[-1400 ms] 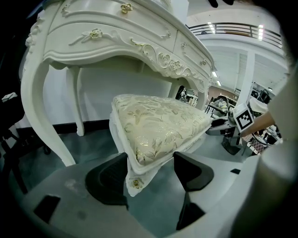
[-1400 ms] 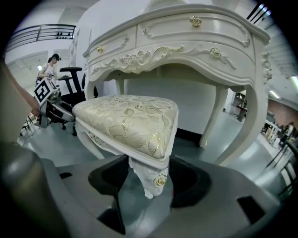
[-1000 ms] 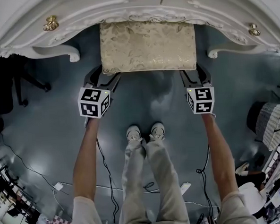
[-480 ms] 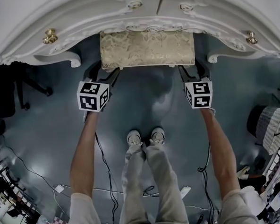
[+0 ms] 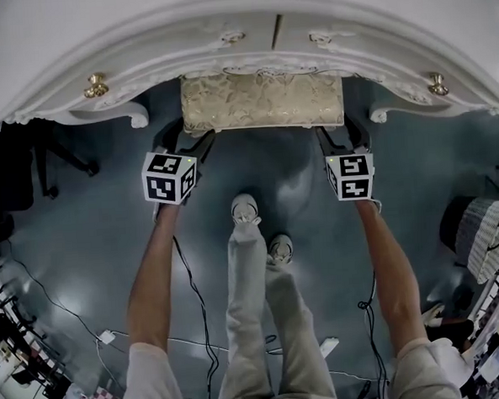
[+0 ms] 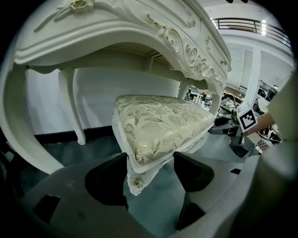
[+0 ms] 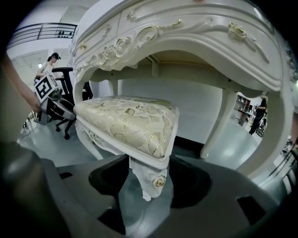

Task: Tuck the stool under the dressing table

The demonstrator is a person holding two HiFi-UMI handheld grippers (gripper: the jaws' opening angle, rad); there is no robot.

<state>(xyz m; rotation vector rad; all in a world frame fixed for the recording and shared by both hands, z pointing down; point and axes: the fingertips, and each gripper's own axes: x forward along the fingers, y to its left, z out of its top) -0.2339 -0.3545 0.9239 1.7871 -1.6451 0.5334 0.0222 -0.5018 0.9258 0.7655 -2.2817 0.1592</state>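
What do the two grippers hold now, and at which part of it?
Both hold the stool: the left gripper at its near left corner, the right gripper at its near right corner.

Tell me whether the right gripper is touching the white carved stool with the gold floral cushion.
Touching. The right gripper view shows the right gripper with its jaws closed against both sides of the white stool at its corner leg.

The stool (image 5: 262, 101), a white carved frame with a cream-and-gold floral cushion, stands upright, its rear part tucked beneath the white, gold-knobbed dressing table (image 5: 247, 22), its front edge still exposed.
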